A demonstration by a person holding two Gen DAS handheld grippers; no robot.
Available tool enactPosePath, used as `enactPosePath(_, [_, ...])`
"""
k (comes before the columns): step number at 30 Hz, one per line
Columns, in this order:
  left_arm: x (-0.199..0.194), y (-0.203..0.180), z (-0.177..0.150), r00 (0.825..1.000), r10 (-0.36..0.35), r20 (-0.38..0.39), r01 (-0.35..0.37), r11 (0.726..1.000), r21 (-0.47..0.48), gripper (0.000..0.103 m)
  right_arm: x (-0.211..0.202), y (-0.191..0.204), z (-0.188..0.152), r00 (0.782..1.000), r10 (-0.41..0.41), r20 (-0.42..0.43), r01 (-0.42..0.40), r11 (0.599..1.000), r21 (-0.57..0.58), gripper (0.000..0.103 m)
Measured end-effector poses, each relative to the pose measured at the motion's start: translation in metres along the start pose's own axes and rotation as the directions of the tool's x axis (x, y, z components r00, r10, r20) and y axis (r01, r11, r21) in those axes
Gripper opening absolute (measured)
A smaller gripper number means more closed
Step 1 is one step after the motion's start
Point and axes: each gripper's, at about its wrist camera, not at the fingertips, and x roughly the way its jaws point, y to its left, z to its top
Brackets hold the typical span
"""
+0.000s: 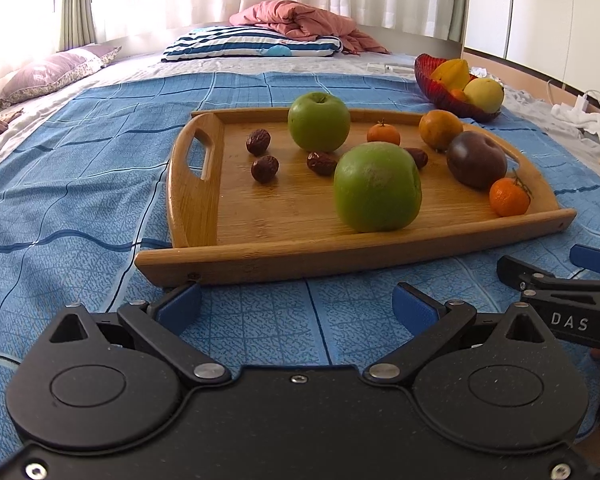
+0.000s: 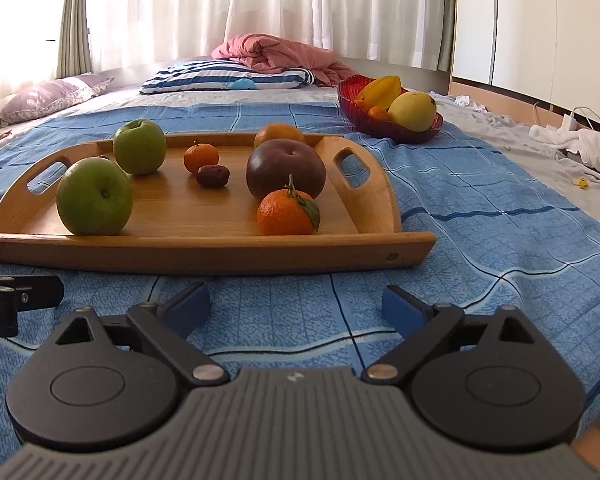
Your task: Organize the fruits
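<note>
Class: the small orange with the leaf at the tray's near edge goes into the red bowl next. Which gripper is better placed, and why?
The right gripper, probably. Its open jaws face the small orange almost head-on, and the red bowl lies on its side. From the left gripper, both sit far right.

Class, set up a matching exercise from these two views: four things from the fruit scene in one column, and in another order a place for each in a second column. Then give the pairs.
Things
1. dark purple fruit
2. yellow fruit
3. striped pillow
4. right tongs

Places
A. in the red bowl
B. over the blue bedspread, short of the tray's near rim
C. on the wooden tray, behind the nearest small orange fruit
D. at the far end of the bed, before the pink blanket

Pairs: 1-C, 2-A, 3-D, 4-B
</note>
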Motion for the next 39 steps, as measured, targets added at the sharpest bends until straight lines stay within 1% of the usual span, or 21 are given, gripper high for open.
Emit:
enactPosePath(3, [0.0032, -0.0024, -0.0003, 1.000, 0.013, 0.001, -0.013, 1.000, 0.008, 0.103, 0.0030, -0.0007, -0.0004, 1.000, 0.012, -0.009, -0.012, 1.000, -0.002, 0.103])
enactPosePath(10, [0.0090, -0.0045, -0.0011, 0.999, 0.037, -0.005, -0.037, 0.999, 0.009, 0.103, 0.0041, 0.0026, -0.0020, 1.000, 0.012, -0.005, -0.012, 1.000, -0.028, 0.103])
enactPosePath(16, [0.0093, -0.0038, -0.0022, 0.999, 0.032, -0.002, -0.032, 0.999, 0.002, 0.103, 0.0052, 0.0063, -0.0025, 1.000, 0.020, -0.003, -0.021, 0.998, -0.062, 0.103])
enactPosePath(39, [0.0092, -0.0035, -0.0025, 0.999, 0.032, -0.002, -0.032, 0.999, 0.003, 0.103, 0.0049, 0.0072, -0.0035, 1.000, 0.019, -0.001, -0.019, 0.998, -0.066, 0.103])
